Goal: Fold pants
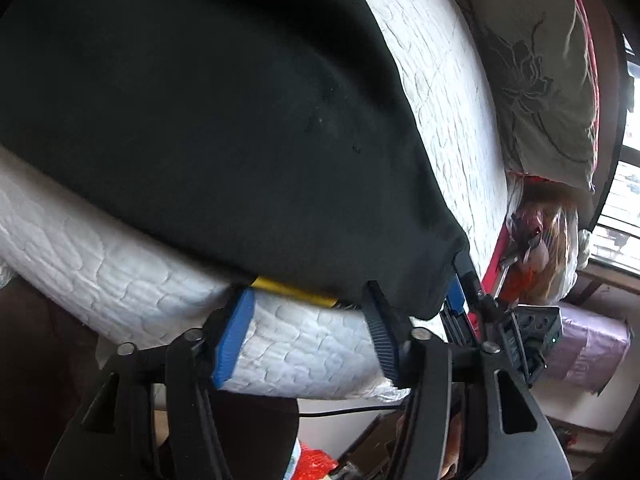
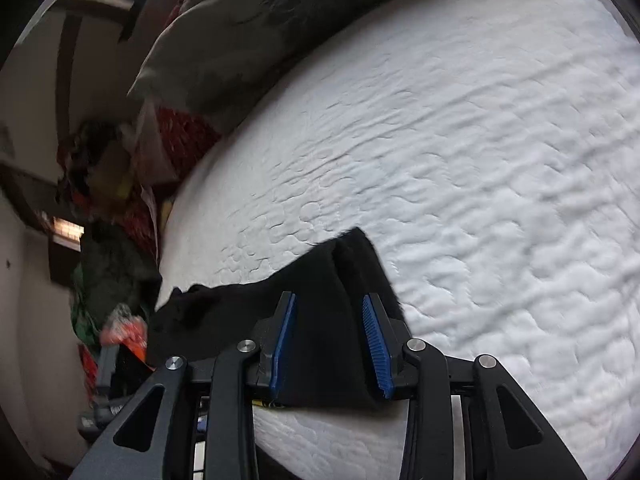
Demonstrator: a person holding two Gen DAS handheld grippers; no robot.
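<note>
The black pants [image 1: 208,120] lie spread on the white quilted mattress [image 1: 436,92], their near end at the mattress edge. A yellow tag [image 1: 296,290] shows under the hem. My left gripper [image 1: 310,300] is open at that edge, its right finger [image 1: 384,332] under the hem, its left finger [image 1: 232,336] beside the cloth. In the right wrist view my right gripper [image 2: 330,308] is open with a fold of the pants [image 2: 320,312] lying between the blue pads [image 2: 374,340]. The right gripper also shows in the left wrist view [image 1: 460,292] at the pants' corner.
A grey flowered pillow [image 1: 548,92] lies along the far side of the mattress, also in the right wrist view [image 2: 240,40]. Bags and clutter [image 1: 536,248] pile up beside the bed. A window [image 1: 628,200] is at the right. More clutter [image 2: 108,264] lies beyond the mattress corner.
</note>
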